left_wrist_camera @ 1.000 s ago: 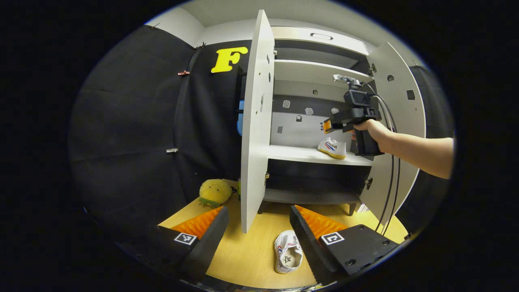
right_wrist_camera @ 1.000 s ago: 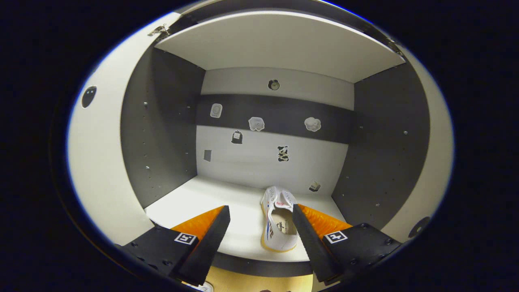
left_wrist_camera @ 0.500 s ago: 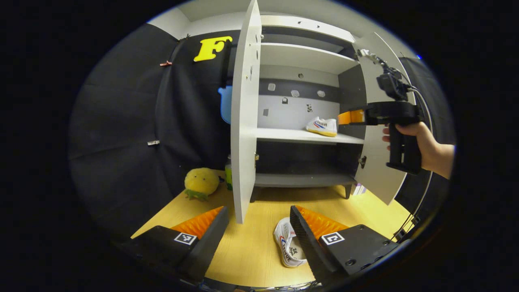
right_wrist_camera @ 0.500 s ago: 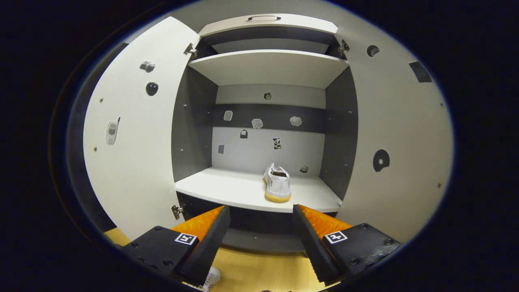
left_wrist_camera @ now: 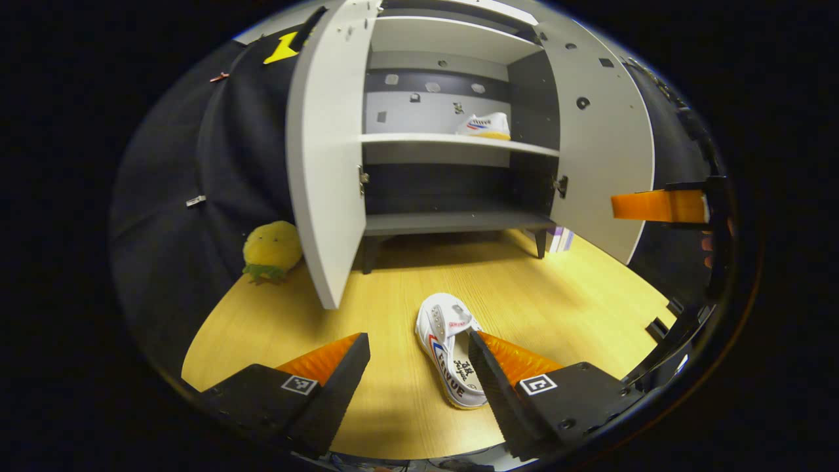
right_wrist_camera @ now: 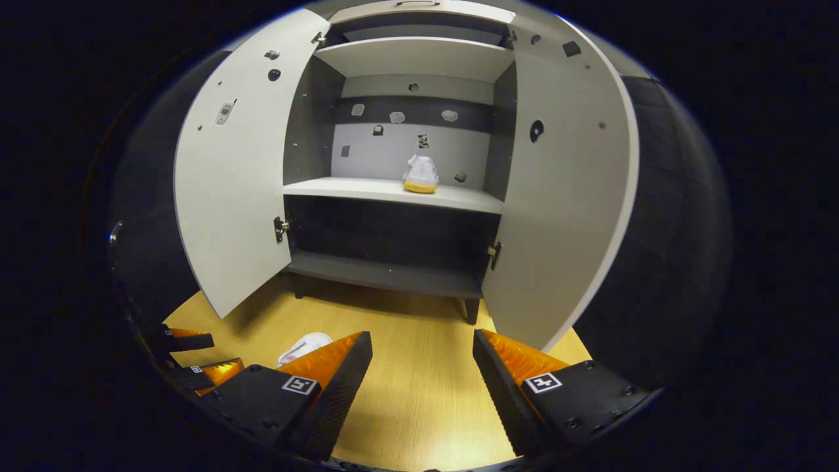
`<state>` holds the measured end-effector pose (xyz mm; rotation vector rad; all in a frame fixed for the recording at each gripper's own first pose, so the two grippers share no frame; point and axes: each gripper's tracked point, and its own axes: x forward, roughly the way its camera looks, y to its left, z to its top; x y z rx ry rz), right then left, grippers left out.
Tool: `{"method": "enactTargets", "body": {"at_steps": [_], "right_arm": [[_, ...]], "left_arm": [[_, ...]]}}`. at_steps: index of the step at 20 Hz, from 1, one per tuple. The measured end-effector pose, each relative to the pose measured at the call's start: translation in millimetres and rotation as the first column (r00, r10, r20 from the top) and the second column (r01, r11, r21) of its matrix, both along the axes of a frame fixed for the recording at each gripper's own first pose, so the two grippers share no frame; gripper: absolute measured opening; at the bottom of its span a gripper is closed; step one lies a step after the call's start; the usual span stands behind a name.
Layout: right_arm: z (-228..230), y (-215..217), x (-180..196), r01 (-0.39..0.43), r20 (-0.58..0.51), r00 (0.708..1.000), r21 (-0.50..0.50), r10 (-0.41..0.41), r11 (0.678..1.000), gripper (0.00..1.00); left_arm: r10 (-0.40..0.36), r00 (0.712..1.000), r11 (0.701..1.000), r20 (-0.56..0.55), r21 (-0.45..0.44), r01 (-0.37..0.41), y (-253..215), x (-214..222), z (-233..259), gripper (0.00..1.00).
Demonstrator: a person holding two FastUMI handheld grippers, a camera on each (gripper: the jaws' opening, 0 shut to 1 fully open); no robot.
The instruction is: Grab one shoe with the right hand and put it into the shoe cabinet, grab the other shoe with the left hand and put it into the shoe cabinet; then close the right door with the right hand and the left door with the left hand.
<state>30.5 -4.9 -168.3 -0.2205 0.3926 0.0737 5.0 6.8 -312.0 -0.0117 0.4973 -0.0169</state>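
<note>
A shoe cabinet (right_wrist_camera: 393, 275) stands with both doors swung wide at the far edge of a wooden floor (left_wrist_camera: 524, 288). One white shoe (right_wrist_camera: 420, 174) sits on the middle shelf (right_wrist_camera: 367, 188), toward its right end, heel facing out; in the left gripper view the same shoe (left_wrist_camera: 485, 125) shows side-on at the shelf's (left_wrist_camera: 419, 138) right end. The second shoe (left_wrist_camera: 449, 347) lies on the floor in front of the cabinet (left_wrist_camera: 452, 219), toe toward it, its near side touching or just beside the inner face of the left gripper's (left_wrist_camera: 419, 367) right finger. That gripper hangs low over the floor with jaws spread wide, holding nothing. The right gripper (right_wrist_camera: 423, 370) is also wide open and empty, well back from the cabinet and facing its opening; between its fingers lies bare floor (right_wrist_camera: 419, 393). The left door (right_wrist_camera: 229, 170) and right door (right_wrist_camera: 564, 190) both stand open. A yellow plush toy (left_wrist_camera: 271, 248) rests by the left door's (left_wrist_camera: 324, 164) outer side, against the black cloth (left_wrist_camera: 216, 177). The right door (left_wrist_camera: 600, 151) angles toward the right gripper (left_wrist_camera: 659, 206) at the view's right edge.
</note>
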Motion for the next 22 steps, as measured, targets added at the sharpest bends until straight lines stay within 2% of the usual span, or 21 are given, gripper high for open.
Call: {"method": "enactTargets", "body": {"at_steps": [5,10,16,18,20,21,22], "right_arm": [[-15,-31,-45,0.073,-0.045,0.996,-0.025,-0.074,0.997,0.99],[-23,-57,-84,0.145,-0.082,0.986,-0.027,-0.146,0.989,0.98],[-27,-63,-91,0.162,-0.106,0.981,-0.028,-0.164,0.986,0.99],[-24,-60,-88,0.151,-0.103,0.983,-0.024,-0.153,0.988,0.98],[-21,-60,-84,0.135,-0.094,0.986,-0.027,-0.137,0.99,0.99],[-19,-58,-82,0.124,-0.09,0.988,-0.023,-0.126,0.992,0.98],[-18,-56,-80,0.111,-0.087,0.99,-0.013,-0.112,0.994,0.98]], "left_arm": [[-0.052,0.997,0.997,-0.065,0.046,0.055,-12,33,-48,0.95],[-0.017,0.994,0.995,-0.108,0.099,0.027,-2,70,-82,0.93],[-0.021,0.99,0.996,-0.139,0.08,0.033,-11,95,-97,0.63],[0.0,0.988,0.995,-0.152,0.098,0.015,-11,97,-99,0.43],[0.025,0.987,0.989,-0.159,0.146,-0.002,-3,99,-101,0.36],[0.048,0.985,0.988,-0.168,0.153,-0.022,3,100,-103,0.25],[0.064,0.981,0.989,-0.184,0.142,-0.038,6,99,-107,0.19]]}}
